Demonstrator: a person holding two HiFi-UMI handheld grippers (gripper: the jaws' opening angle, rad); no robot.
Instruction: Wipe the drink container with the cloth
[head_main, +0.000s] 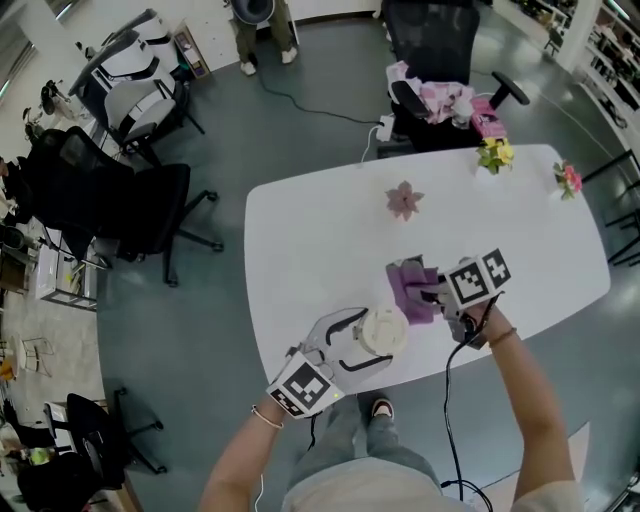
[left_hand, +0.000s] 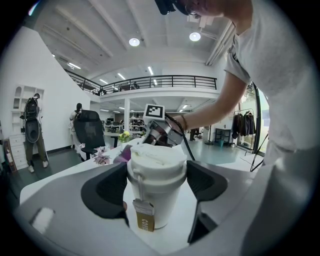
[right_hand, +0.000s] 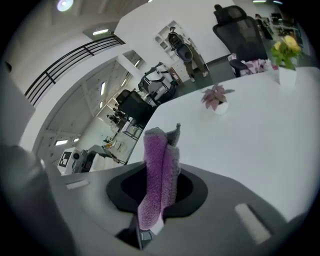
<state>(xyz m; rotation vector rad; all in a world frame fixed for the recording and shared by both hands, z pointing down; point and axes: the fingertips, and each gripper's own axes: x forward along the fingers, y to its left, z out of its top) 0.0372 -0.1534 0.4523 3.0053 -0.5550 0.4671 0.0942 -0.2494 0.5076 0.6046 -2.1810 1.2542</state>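
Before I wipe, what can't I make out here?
Left gripper view: far side of the white lidded paper cup, hidden by its own body.
Head view: cup wall, under the lid.
Head view: whether the purple fuzzy cloth touches the cup, too small.
Left gripper view: print on the brown tag, blurred.

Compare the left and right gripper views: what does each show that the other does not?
Only the left gripper view: the jaws of the left gripper shut on the white cup, and its paper tag. Only the right gripper view: the jaws of the right gripper shut on the purple cloth. Both: the white table and the pink flower.
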